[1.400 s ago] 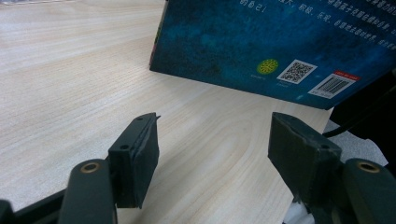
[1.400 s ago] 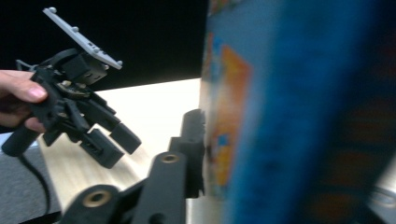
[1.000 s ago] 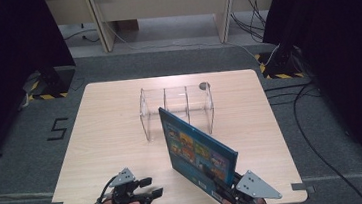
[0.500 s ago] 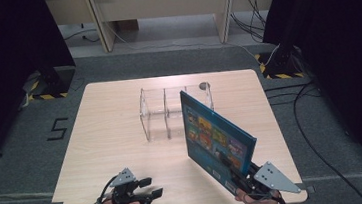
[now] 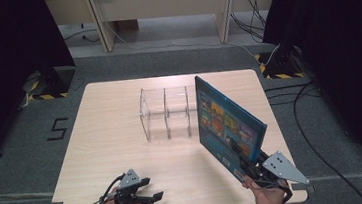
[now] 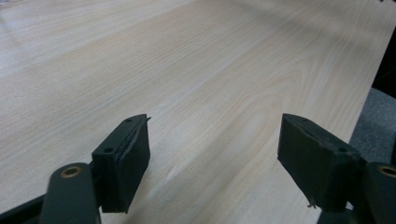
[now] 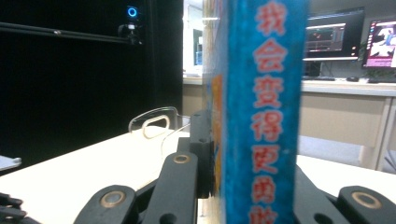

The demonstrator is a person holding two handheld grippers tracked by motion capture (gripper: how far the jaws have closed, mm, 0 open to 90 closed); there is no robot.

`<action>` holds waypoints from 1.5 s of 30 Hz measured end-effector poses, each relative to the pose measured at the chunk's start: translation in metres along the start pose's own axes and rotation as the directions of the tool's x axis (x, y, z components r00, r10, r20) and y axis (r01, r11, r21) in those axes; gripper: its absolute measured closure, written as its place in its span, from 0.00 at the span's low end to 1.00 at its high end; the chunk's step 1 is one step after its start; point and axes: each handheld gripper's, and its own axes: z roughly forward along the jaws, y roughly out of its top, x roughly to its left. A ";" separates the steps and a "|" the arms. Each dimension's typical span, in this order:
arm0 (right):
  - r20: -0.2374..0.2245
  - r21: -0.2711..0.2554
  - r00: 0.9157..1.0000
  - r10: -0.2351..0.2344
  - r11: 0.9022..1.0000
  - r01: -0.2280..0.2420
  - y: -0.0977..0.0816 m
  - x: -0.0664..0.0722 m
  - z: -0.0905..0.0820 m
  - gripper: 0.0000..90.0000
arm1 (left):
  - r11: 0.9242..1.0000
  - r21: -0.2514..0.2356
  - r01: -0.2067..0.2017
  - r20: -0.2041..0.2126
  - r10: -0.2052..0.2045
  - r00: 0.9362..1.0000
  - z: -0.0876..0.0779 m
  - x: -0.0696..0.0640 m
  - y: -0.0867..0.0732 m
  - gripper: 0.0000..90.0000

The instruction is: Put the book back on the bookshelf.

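A blue picture book (image 5: 229, 125) stands on edge, tilted, over the right part of the wooden table (image 5: 112, 138). My right gripper (image 5: 249, 168) is shut on its lower corner near the front right edge. In the right gripper view the book's spine (image 7: 261, 112) with red characters rises between the jaws. A clear acrylic rack (image 5: 165, 113) with several dividers stands mid-table, just left of the book, and its curved top (image 7: 154, 122) shows beyond the right gripper. My left gripper (image 5: 150, 198) rests at the front left. Its jaws have just been opening and hold nothing, with bare tabletop (image 6: 210, 84) between them.
Grey carpet surrounds the table, with a taped "5" (image 5: 58, 129) at the left. Cables (image 5: 309, 94) run on the floor at the right. Wooden desks (image 5: 159, 3) line the back, and black curtains hang on both sides. Monitors (image 7: 334, 32) glow beyond the book.
The right gripper has carried the book to the right and a little up, from in front of the rack to its right side. The left hand has stayed in place.
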 end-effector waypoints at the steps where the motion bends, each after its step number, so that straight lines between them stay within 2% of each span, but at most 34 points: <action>1: 0.006 -0.001 1.000 -0.005 1.000 0.005 0.000 -0.001 0.003 0.91 | 1.000 0.002 0.000 -0.001 0.000 1.000 0.000 0.000 0.000 0.26; 5: 0.016 -0.007 1.000 0.016 1.000 -0.016 0.000 -0.005 0.013 0.91 | 1.000 0.014 -0.015 -0.027 0.015 1.000 0.001 0.000 0.000 0.21; 10: 0.027 -0.006 0.999 0.027 1.000 -0.027 0.000 -0.010 0.025 0.91 | 0.997 0.054 -0.048 -0.069 0.052 0.996 0.005 0.001 -0.002 0.17; 16: 0.038 -0.003 0.999 0.018 1.000 -0.018 -0.001 -0.011 0.043 0.91 | 0.996 0.066 -0.061 -0.071 0.066 0.995 0.006 0.002 -0.002 0.17; 17: 0.051 -0.011 0.998 0.038 0.999 -0.038 -0.002 -0.011 0.049 0.91 | 0.996 0.065 -0.061 -0.071 0.066 0.995 0.006 0.002 -0.002 0.17; 24: 0.080 -0.040 0.995 0.068 0.997 -0.064 0.000 -0.016 0.067 0.91 | 0.995 0.068 -0.079 -0.083 0.084 0.993 0.007 0.003 -0.002 0.17; 27: 0.106 -0.047 0.993 0.051 0.998 -0.046 0.001 -0.018 0.078 0.91 | 0.993 0.068 -0.095 -0.096 0.101 0.990 0.007 0.004 -0.003 0.17; 36: 0.133 -0.038 0.990 0.035 0.999 -0.030 -0.003 -0.021 0.095 0.91 | 0.990 0.073 -0.125 -0.107 0.132 0.985 0.009 0.002 -0.003 0.16; 41: 0.153 -0.035 0.987 0.050 0.998 -0.045 -0.006 -0.023 0.105 0.91 | 0.989 0.072 -0.129 -0.108 0.137 0.985 0.009 0.002 -0.004 0.16; 45: 0.177 -0.022 0.984 0.013 1.000 -0.009 -0.009 -0.025 0.113 0.91 | 0.988 0.072 -0.134 -0.108 0.142 0.984 0.009 0.002 -0.004 0.16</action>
